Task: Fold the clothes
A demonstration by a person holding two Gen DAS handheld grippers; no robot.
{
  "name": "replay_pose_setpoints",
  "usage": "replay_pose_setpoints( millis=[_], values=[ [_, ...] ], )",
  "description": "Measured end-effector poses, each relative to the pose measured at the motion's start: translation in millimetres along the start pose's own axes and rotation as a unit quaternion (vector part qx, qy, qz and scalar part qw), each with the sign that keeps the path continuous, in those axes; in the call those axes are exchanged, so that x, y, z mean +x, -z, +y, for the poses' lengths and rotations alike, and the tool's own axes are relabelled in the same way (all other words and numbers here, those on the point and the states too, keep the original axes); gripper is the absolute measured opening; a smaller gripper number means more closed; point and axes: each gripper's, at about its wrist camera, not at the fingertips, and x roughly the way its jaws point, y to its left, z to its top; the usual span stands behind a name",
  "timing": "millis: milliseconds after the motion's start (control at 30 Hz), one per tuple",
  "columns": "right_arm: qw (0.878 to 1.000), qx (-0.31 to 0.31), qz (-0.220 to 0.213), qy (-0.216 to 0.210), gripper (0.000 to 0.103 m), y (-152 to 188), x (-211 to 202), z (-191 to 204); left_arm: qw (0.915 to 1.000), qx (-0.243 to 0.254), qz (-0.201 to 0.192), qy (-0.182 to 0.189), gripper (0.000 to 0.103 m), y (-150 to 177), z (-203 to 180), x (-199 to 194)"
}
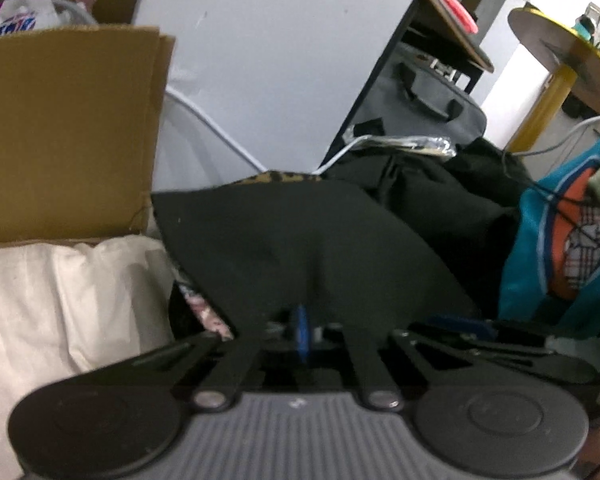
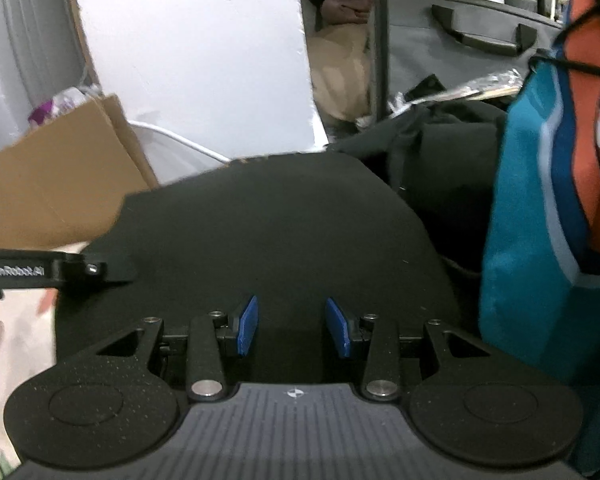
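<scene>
Black garment (image 1: 300,236) edge is pinched in the closed left gripper (image 1: 302,334); right gripper (image 2: 292,330) gapes above it, cardboard box (image 1: 68,132) crowding the left.

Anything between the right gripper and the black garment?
Nothing visible. The right gripper hangs open directly over the black garment, with bare cloth between its pads. The left gripper is already shut on the garment's edge.

1. The marking "GenRobot.AI" stands in pale letters on the black body of the left gripper (image 2: 100,269), at the left edge of the right wrist view.
2. The white bag (image 1: 20,20) in the cardboard box (image 1: 68,132) carries blue print, too blurred to read.
</scene>
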Motion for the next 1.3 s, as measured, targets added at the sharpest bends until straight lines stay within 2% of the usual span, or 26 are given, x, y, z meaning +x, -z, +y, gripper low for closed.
replay_pose_setpoints(
  millis=[100, 233, 367, 500, 700, 800, 900, 933, 1000, 1100, 1300],
  values=[
    [1.0, 0.009, 0.003, 0.017, 0.043, 7, 0, -15, 1.0, 0.008, 0.0, -0.003, 0.003, 3, 3, 5],
    [0.999, 0.019, 0.006, 0.038, 0.042, 18, -2, -34, 0.9992, 0.022, 0.005, -0.032, 0.003, 5, 1, 6],
    [0.999, 0.021, 0.006, 0.047, 0.042, 30, -8, -48, 0.9987, 0.026, 0.008, -0.044, 0.003, 2, 0, 10],
    [0.998, 0.032, 0.007, 0.053, 0.042, 39, -17, -60, 0.9987, 0.024, 0.008, -0.045, 0.003, -2, -3, 1],
    [0.997, 0.054, 0.004, 0.059, 0.042, 45, -35, -61, 0.9954, 0.043, -0.014, -0.084, 0.006, -6, -12, -26],
    [0.996, 0.071, 0.0, 0.047, 0.042, 47, -44, -59, 0.9969, 0.031, -0.023, -0.068, 0.009, -5, -13, -37],
    [0.997, 0.071, -0.004, 0.04, 0.042, 50, -49, -55, 0.997, 0.043, -0.031, -0.056, 0.02, 0, -20, -39],
    [0.997, 0.069, -0.003, 0.04, 0.042, 50, -48, -54, 0.997, 0.048, -0.027, -0.054, 0.024, 2, -22, -36],
    [0.997, 0.066, 0.0, 0.038, 0.042, 51, -47, -51, 0.9967, 0.056, -0.012, -0.058, 0.027, 7, -22, -27],
    [0.997, 0.068, 0.011, 0.038, 0.042, 55, -40, -51, 0.9957, 0.066, 0.003, -0.065, 0.027, 13, -18, -15],
    [0.997, 0.06, 0.032, 0.041, 0.042, 70, -33, -48, 0.9936, 0.086, 0.009, -0.073, 0.027, 19, -18, -17]
  ],
)
